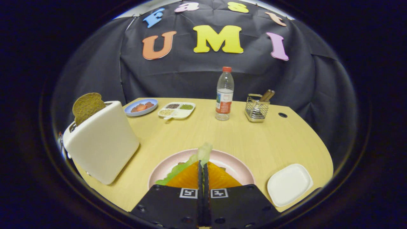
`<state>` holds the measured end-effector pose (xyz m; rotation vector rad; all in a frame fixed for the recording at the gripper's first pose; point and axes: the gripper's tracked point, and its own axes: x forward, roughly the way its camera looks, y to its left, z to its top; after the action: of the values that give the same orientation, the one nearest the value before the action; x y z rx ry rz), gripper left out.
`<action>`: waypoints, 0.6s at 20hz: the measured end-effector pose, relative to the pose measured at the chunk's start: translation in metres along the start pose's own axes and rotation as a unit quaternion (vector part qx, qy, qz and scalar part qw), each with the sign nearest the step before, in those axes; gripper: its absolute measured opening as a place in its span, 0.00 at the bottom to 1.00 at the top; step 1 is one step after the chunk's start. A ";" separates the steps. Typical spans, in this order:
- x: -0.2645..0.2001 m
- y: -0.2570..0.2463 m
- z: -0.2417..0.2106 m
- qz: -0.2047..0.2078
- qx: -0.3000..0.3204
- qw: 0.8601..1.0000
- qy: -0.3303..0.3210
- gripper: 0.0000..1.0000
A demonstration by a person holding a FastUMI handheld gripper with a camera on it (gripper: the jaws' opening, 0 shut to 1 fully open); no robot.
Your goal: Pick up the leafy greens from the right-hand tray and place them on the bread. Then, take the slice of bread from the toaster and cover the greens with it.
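Just ahead of the tool (203,170), a pink plate (237,165) is sitting on the wooden worktop (222,133), carrying an orange slice of bread (219,178) with the leafy greens (178,170) lying over it. The tool's fingers are pressing nearly together, and a pale stalk of the greens is sticking up between their tips — so the leaf is being pinched on both sides, right over the bread.

At about ten o'clock from the plate, a white toaster (101,143) is standing with a brown slice of bread (86,106) poking out of its slot. At four o'clock, near the worktop's edge, a white square tray (289,184) is lying bare. Toward the back, from eleven to one o'clock, a blue dish (133,111) with reddish food, a divided white tray (178,113) of grains, a plastic bottle (224,95) with a red cap and a wire basket (257,109) holding wooden handles are lining up — well apart from the plate.
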<state>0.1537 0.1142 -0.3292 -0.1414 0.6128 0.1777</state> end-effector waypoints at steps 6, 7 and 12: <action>0.004 -0.028 -0.004 -0.051 0.018 0.999 -0.004 0.33; -0.001 -0.034 -0.002 -0.068 0.018 0.997 -0.010 0.43; -0.032 -0.025 0.017 -0.074 0.006 0.997 -0.037 0.89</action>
<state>0.1424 0.0895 -0.2954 -0.1668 0.5274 0.0357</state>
